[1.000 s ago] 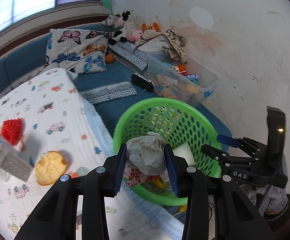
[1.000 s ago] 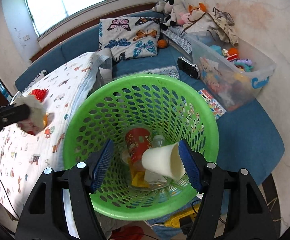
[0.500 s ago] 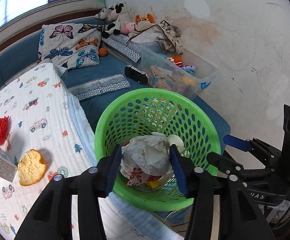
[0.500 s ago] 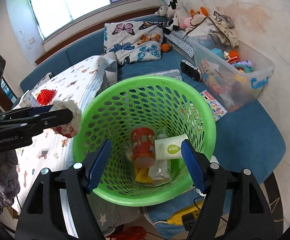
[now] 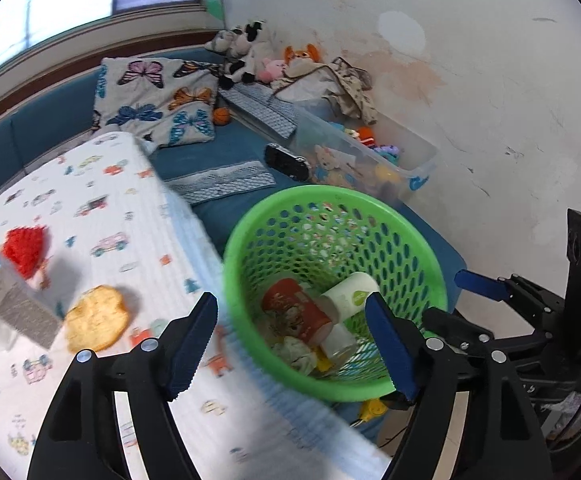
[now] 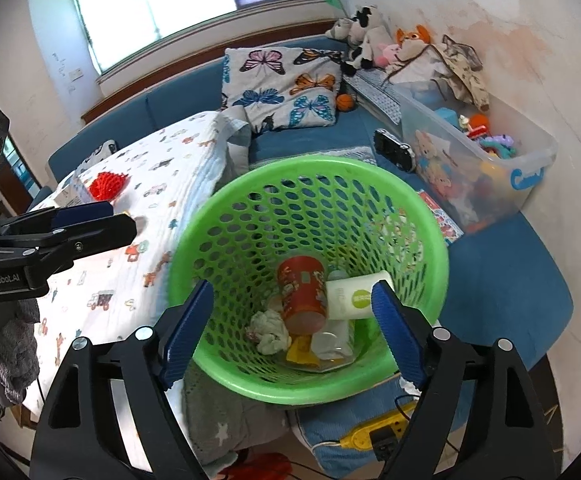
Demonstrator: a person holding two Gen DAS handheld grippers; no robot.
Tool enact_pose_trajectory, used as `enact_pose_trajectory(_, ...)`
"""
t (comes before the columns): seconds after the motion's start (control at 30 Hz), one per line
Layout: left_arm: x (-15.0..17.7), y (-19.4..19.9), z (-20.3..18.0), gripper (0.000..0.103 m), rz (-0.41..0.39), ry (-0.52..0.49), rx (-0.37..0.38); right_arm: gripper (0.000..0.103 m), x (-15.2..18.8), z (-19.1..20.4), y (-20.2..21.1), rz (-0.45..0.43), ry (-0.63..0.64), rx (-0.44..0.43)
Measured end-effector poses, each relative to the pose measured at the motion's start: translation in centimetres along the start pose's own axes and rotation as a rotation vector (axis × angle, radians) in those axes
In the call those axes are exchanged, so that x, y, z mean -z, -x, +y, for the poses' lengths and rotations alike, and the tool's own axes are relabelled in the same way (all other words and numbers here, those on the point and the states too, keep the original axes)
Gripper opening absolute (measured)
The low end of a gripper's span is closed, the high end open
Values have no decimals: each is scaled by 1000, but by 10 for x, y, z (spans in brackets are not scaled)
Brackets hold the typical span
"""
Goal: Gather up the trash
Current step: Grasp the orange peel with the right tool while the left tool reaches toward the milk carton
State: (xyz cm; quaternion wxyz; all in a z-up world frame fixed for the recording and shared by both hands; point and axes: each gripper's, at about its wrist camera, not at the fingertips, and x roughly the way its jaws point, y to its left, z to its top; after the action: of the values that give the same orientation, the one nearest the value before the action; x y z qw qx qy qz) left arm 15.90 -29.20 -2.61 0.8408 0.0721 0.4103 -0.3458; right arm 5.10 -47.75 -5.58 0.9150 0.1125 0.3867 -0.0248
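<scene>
**A:** Where does the trash sit, and why there?

**B:** In the green basket (image 6: 370,184), lower centre of the right wrist view. A red cup (image 6: 302,294) lies on its side against a white cup (image 6: 354,296), with a crumpled wrapper (image 6: 268,332) just left of them at the bottom. The basket stands at the edge of the bed, presumably so things can be dropped straight in.

**A:** And the tools?

**B:** The left gripper (image 5: 290,344) has just been opening; its jaws stand spread with nothing between them, above the near rim. The right gripper (image 6: 290,336) has also just been opening and is likewise empty, its jaws framing the cups from above. Both look like release poses over the basket.

**A:** What remains?

**B:** On the patterned blanket (image 5: 102,200), at the left of the left wrist view, a piece of bread (image 5: 96,318), a small box (image 5: 18,304) and a red spiky thing (image 5: 24,248) lie near one another. They are likely the next pickups, though that is a guess.
</scene>
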Motion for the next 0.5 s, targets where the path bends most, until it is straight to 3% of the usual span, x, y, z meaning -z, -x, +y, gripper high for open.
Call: enact_pose_trajectory(0.5,30,73,107,76,-76,174,-173,84,-22,96,-19,7,168,-122)
